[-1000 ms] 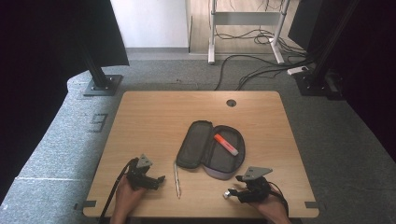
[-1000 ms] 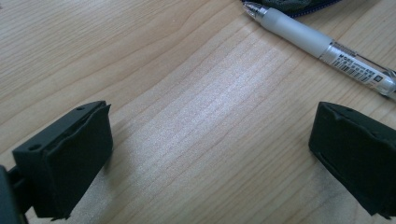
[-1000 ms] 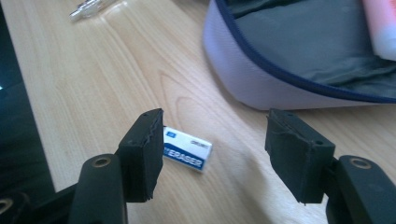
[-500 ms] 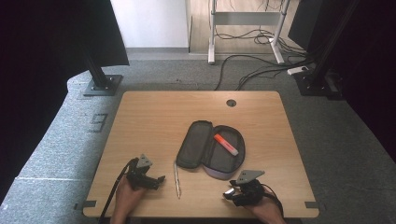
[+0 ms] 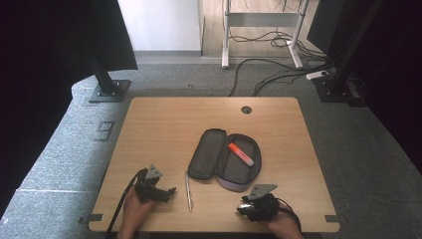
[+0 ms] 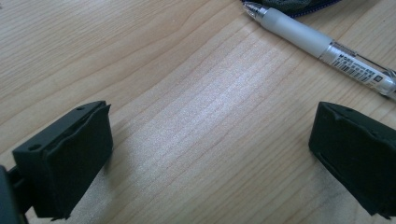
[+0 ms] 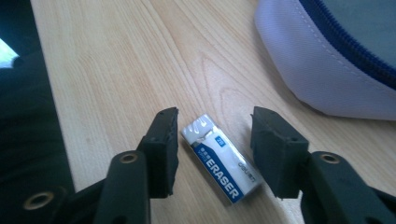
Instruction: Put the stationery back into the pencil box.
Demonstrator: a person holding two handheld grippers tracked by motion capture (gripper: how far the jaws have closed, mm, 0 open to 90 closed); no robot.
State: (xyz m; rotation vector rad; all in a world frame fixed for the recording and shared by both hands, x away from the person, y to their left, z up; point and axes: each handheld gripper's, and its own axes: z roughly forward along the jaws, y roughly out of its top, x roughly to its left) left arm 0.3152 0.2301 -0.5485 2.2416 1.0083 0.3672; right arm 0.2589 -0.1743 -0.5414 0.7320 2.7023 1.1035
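A white eraser (image 7: 219,161) in a blue-and-white sleeve lies flat on the wooden table (image 5: 164,124). My right gripper (image 7: 215,135) straddles it near the table's front edge. Its jaws have just been closing, and a thin gap still shows on each side of the eraser, so the pads do not press it. That right gripper (image 5: 242,209) sits at the front right in the high view. My left gripper (image 6: 210,121) is open over bare wood, with a clear pen (image 6: 322,46) lying just beyond its jaws. The left gripper (image 5: 170,192) rests at the front left, beside the pen (image 5: 188,191).
An open grey pencil case (image 5: 219,159) lies mid-table with an orange highlighter (image 5: 240,154) inside. Its pale lilac outer wall (image 7: 322,79) bulges close to the right gripper. A round cable hole (image 5: 246,109) sits near the far edge. Cables and stand legs cover the floor beyond.
My right gripper has shifted a little to the left, toward the front edge, and its jaws have narrowed around the eraser. The left gripper and the pen have stayed put.
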